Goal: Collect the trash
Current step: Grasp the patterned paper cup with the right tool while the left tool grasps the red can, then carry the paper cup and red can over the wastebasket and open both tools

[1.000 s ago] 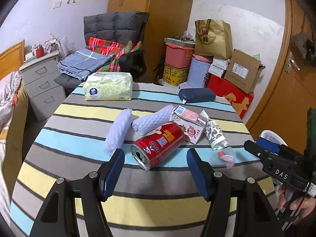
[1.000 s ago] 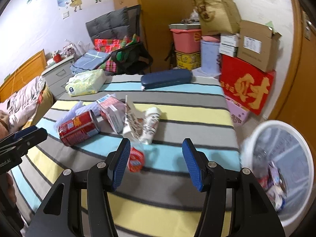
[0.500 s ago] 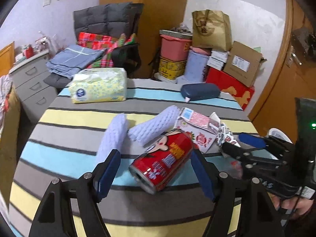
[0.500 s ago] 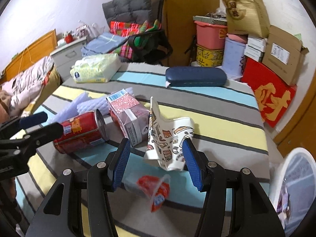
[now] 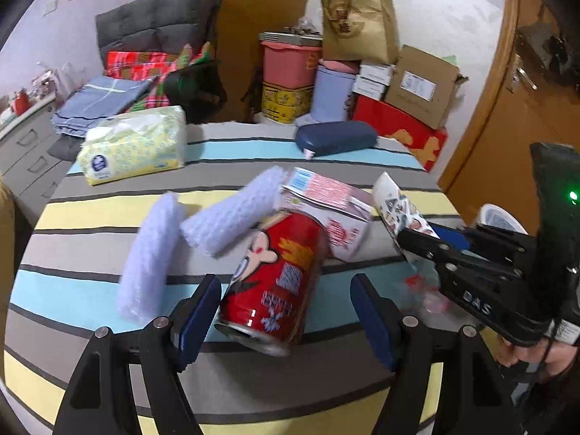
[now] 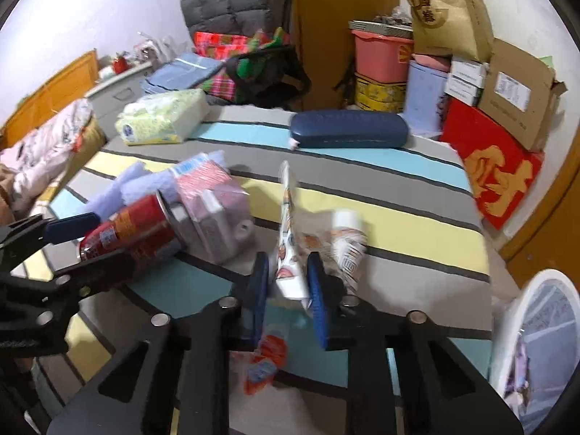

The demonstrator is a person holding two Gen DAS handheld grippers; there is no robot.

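Paper cup (image 6: 290, 253) now pinched between right fingers (image 6: 317, 290), previously spread; left fingers (image 5: 197, 311) still apart around can (image 5: 275, 279).

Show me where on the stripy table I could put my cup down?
Bare cloth lies between the tissue pack, the blue case and the table's right edge. Crowded: the red can, carton and foam rolls.

Black left claw (image 5: 286, 317) with blue pads (image 5: 197, 313), silver screws.
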